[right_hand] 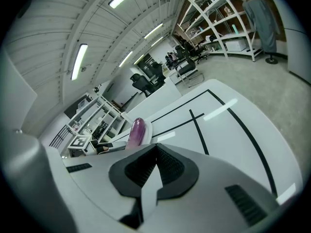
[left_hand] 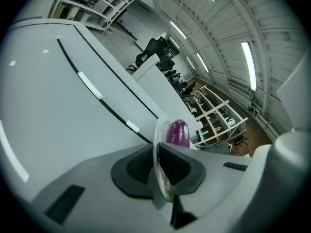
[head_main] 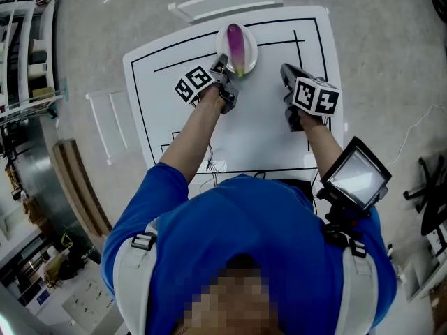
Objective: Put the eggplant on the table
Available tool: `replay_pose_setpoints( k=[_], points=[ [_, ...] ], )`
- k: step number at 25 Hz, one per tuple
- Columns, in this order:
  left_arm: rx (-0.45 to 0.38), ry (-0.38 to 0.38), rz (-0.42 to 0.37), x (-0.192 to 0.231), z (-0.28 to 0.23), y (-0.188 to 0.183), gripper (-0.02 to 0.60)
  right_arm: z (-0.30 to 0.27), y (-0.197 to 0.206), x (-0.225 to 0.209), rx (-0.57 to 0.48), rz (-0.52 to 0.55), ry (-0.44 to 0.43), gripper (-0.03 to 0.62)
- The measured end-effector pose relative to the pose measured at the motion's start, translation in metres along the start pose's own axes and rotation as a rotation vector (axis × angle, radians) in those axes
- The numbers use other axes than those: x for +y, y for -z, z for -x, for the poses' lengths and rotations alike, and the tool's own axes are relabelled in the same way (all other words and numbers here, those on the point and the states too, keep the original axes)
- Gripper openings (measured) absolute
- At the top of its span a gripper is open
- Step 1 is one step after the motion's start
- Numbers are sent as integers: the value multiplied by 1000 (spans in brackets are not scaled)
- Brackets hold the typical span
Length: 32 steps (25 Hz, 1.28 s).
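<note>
A purple eggplant (head_main: 237, 46) lies on a small white plate (head_main: 248, 60) at the far middle of the white table (head_main: 265, 131). My left gripper (head_main: 222, 67) is shut on the plate's near-left rim. In the left gripper view the plate's rim (left_hand: 156, 144) runs edge-on between the jaws of the left gripper (left_hand: 158, 152), with the eggplant (left_hand: 178, 132) just beyond. My right gripper (head_main: 288, 75) hovers to the right of the plate, shut on nothing. The right gripper view has the right gripper (right_hand: 154, 152) closed, and the eggplant (right_hand: 136, 131) ahead to its left on the plate (right_hand: 146, 128).
Black lines mark the tabletop (head_main: 300, 44). A white frame (head_main: 230, 2) lies on the floor beyond the table and another (head_main: 105, 117) to its left. Shelving (head_main: 28, 47) stands at far left. Cables (head_main: 213, 166) lie at the table's near edge.
</note>
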<state>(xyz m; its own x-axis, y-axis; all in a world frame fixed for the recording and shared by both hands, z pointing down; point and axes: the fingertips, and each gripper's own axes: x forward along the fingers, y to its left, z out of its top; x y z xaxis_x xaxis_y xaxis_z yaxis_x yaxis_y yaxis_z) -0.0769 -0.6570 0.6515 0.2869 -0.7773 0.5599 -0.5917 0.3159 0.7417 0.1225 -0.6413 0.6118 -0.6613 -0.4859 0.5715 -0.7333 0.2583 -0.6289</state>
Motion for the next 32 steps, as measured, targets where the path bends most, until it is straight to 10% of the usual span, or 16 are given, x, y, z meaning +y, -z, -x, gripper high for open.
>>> replay_pose_setpoints(
  k=[15,32],
  points=[
    [-12,-128,-218,9,6,-9,64,-1,1,0,-6,-8,-9,2],
    [-67,-74,-161,11,20,-9,64,0,-5,2,-30,22,-21,2]
  ],
)
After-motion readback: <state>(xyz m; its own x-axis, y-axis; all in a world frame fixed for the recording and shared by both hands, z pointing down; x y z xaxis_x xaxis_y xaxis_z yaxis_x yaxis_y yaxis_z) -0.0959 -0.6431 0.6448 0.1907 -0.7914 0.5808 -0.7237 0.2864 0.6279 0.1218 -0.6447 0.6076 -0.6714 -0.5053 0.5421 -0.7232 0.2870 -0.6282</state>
